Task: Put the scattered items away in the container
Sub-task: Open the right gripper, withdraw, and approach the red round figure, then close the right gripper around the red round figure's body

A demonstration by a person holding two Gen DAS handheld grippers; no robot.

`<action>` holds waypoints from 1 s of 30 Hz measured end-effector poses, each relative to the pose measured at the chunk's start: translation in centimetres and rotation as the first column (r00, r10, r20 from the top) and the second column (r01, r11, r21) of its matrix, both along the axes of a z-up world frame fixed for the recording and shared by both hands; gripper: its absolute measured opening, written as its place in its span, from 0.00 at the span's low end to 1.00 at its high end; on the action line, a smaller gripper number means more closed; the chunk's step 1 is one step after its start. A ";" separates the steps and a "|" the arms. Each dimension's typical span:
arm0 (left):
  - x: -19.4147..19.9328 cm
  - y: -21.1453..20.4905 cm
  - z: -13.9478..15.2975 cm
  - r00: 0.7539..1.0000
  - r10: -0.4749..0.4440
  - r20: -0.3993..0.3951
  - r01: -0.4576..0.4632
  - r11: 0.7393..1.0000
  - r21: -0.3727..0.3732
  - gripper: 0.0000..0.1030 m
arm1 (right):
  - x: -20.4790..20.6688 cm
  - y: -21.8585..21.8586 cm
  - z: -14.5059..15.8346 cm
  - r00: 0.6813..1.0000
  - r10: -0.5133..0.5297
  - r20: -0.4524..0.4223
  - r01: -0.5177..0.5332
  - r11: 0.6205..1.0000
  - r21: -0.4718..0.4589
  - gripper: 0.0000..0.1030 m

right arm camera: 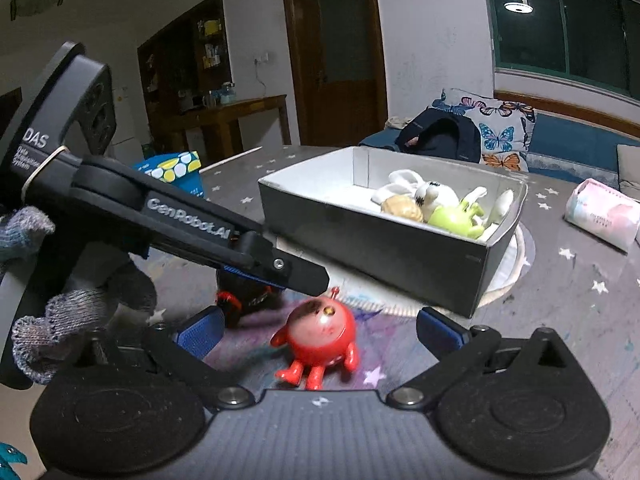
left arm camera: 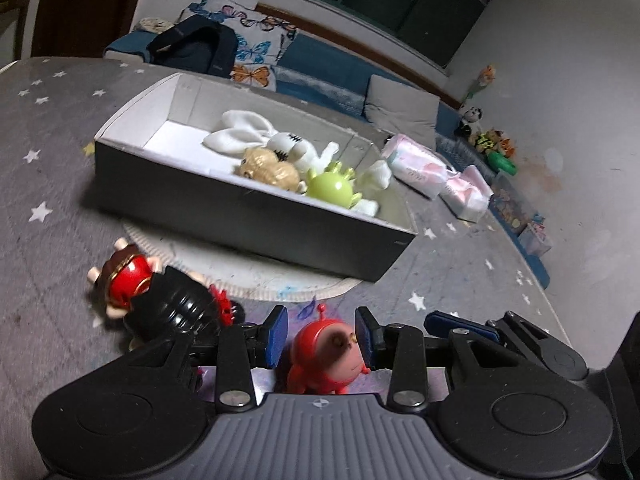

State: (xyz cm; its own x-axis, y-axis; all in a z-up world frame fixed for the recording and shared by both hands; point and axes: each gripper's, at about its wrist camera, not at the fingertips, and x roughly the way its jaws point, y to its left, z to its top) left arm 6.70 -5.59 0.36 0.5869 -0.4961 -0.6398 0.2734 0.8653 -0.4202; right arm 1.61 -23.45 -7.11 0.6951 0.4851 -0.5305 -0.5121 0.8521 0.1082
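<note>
Grey star-printed mat [right arm camera: 580,320] underfoot, dim room, dark window [right arm camera: 560,32] and brown wooden door [right arm camera: 336,52] at the back. Along the wall runs a blue bench [left arm camera: 320,60] carrying a butterfly-print cushion [left arm camera: 256,40] and a dark backpack [left arm camera: 192,46].

Centre stage is the dark grey cardboard box with a white inside [left arm camera: 240,216], sitting on a round white rug [left arm camera: 248,276]. Already inside: a white plush rabbit [left arm camera: 280,142], a tan figure [left arm camera: 272,170] and a round lime-green toy [left arm camera: 330,188]. Two pink-and-white tissue packs [left arm camera: 420,170] lie just past the box's far end.

Down front, the small red round toy figure with antennae [right arm camera: 320,336] lies on the mat, well short of the box. Legs point back at the right camera, antenna toward the box, face up, so its long axis runs along the fingers.

The right gripper [right arm camera: 320,330] has its jaws spread wide, the toy between the blue pads [right arm camera: 200,332] with clear gaps on both sides. The left gripper [left arm camera: 322,334], held by a grey knit-gloved hand [right arm camera: 80,312], crowds in from the left. From its own camera the toy sits snug between its pads, but I can't tell whether they press on it.

Just left, close beside the left fingers, sit a black ribbed toy [left arm camera: 180,308] and a red-and-brown figurine [left arm camera: 120,284].
</note>
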 end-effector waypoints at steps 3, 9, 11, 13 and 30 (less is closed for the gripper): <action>0.0 0.2 -0.4 1.000 0.003 -0.015 -0.003 1.000 -0.007 0.38 | 0.0 0.3 -0.6 1.000 0.000 -0.014 0.000 1.000 -0.009 0.99; 0.0 0.7 -1.1 0.999 0.009 -0.053 -0.011 0.999 -0.045 0.38 | 0.6 1.0 -2.1 0.998 -0.008 -0.056 0.007 1.000 -0.019 0.92; 0.1 0.8 -1.2 0.998 0.008 -0.058 -0.011 0.998 -0.054 0.38 | 0.9 1.2 -2.5 0.997 -0.018 -0.071 0.017 1.000 -0.014 0.90; 0.1 0.9 -1.2 0.998 0.005 -0.064 -0.009 0.998 -0.061 0.38 | 1.1 1.4 -2.8 0.996 -0.024 -0.081 0.024 1.000 -0.012 0.87; 1.1 1.3 -1.9 0.996 -0.018 -0.091 0.007 0.992 -0.123 0.38 | 2.3 1.9 -3.9 0.992 -0.049 -0.118 0.050 0.999 0.007 0.83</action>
State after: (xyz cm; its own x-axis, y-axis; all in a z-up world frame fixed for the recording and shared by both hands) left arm 7.75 -4.33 -1.51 0.5220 -0.5810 -0.6244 0.2395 0.8025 -0.5465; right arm 3.93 -21.51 -10.98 0.6514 0.4575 -0.6053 -0.4524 0.8746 0.1741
